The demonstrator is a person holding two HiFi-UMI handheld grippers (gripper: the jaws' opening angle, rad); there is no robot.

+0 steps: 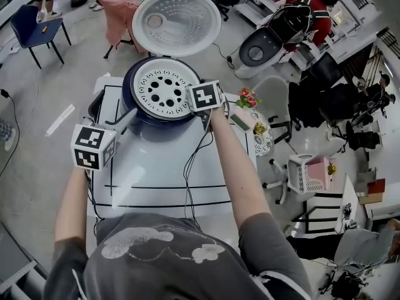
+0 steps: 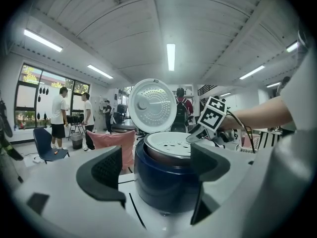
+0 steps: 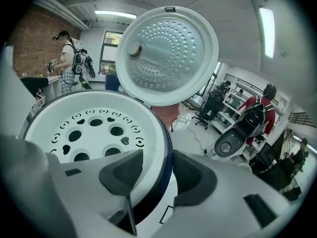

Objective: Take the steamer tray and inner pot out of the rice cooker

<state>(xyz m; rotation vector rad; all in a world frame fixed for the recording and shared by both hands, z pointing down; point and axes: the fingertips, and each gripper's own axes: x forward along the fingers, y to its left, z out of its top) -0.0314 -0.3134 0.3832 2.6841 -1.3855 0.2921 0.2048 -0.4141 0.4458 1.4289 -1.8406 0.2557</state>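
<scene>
Left gripper (image 2: 158, 162) jaws spread wide, flanking the blue rice cooker (image 1: 156, 120) body, no contact. Steamer tray (image 1: 164, 91) sits in the cooker on the table (image 1: 156, 167), lid (image 1: 176, 22) up. Right gripper (image 3: 157, 170) jaws partly spread, straddling the tray's right rim.

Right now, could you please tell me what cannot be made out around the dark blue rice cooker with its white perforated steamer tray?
- Inner pot: in the head and right gripper views the white perforated steamer tray covers it.
- Right gripper grip, right gripper view: jaws straddle the dark blue rice cooker at its rim; the near jaw hides whether the pads press.
- Right gripper's jaws, head view: its marker cube covers them.
</scene>
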